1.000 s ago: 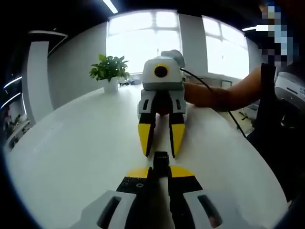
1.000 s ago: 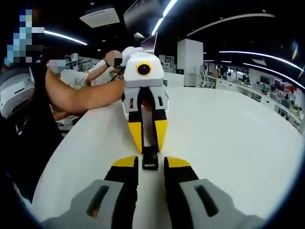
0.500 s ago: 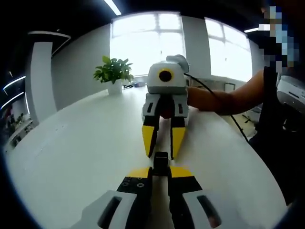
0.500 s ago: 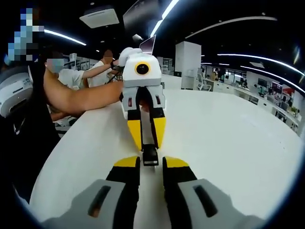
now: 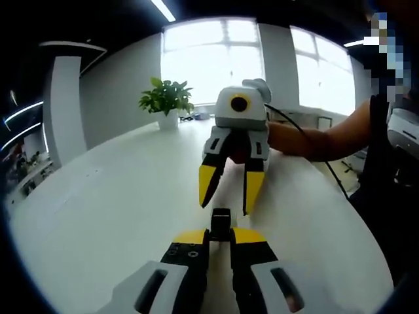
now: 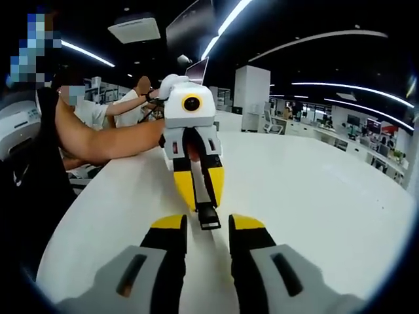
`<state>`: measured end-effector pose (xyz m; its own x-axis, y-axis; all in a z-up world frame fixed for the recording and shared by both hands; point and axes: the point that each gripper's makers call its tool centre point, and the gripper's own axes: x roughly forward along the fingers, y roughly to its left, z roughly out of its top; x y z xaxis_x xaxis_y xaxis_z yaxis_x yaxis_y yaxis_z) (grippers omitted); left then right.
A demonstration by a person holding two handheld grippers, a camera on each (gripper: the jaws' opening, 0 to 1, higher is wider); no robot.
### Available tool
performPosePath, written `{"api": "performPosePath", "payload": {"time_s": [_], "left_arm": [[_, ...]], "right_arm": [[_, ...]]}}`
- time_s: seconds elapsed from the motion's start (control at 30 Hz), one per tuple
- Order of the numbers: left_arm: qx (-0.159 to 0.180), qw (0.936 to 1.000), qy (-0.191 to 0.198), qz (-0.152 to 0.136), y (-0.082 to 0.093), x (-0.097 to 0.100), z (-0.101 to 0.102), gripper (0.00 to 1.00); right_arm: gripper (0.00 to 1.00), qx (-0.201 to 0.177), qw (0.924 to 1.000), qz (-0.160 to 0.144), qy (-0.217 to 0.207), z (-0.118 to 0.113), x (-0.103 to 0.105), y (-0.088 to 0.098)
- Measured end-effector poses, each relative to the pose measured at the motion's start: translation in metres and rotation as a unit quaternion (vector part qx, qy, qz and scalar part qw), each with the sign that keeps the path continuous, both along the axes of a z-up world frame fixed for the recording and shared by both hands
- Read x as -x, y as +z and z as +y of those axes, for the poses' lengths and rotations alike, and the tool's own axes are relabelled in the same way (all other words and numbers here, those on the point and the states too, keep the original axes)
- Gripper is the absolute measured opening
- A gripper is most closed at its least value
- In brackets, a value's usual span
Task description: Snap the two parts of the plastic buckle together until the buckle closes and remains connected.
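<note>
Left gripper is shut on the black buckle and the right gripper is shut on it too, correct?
Not quite. The left gripper is shut on the black buckle, but the right gripper is open, jaws spread and not gripping it, as the left gripper view shows.

Two grippers [image 5: 220, 241] [image 6: 203, 230], one black buckle [image 5: 220, 219], one potted plant [image 5: 166, 101], one white table [image 5: 98, 216].

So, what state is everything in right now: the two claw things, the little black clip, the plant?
left gripper: shut, pinching the buckle at its tips.
right gripper: open, jaws spread, not touching the buckle.
buckle: held above the table; too small to tell whether its parts are locked.
potted plant: upright on the table's far edge.
</note>
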<state>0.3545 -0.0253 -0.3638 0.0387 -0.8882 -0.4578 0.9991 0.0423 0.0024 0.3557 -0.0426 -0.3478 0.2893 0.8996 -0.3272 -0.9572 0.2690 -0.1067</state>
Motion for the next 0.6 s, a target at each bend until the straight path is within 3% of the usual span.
{"api": "performPosePath", "payload": {"time_s": [0.13,0.27,0.4,0.5,0.6], "left_arm": [[-0.009,0.9993,0.034,-0.012,-0.002,-0.014,0.003,0.1],[0.002,0.9953,0.094,-0.025,0.004,-0.039,0.01,0.1],[0.002,0.991,0.13,-0.032,0.005,-0.053,0.016,0.1],[-0.001,0.9784,0.197,-0.062,0.009,-0.078,0.026,0.1],[0.022,0.969,0.242,-0.043,0.016,-0.093,0.034,0.1]], "right_arm": [[0.34,-0.008,0.9999,-0.005,-0.01,-0.001,-0.005,0.003],[0.58,-0.023,0.9992,-0.019,-0.029,-0.001,-0.013,0.01],[0.75,-0.036,0.998,-0.029,-0.043,-0.002,-0.019,0.015],[0.88,-0.041,0.9964,-0.041,-0.061,-0.005,-0.028,0.018],[1.0,-0.046,0.9942,-0.054,-0.081,-0.008,-0.035,0.022]]}}
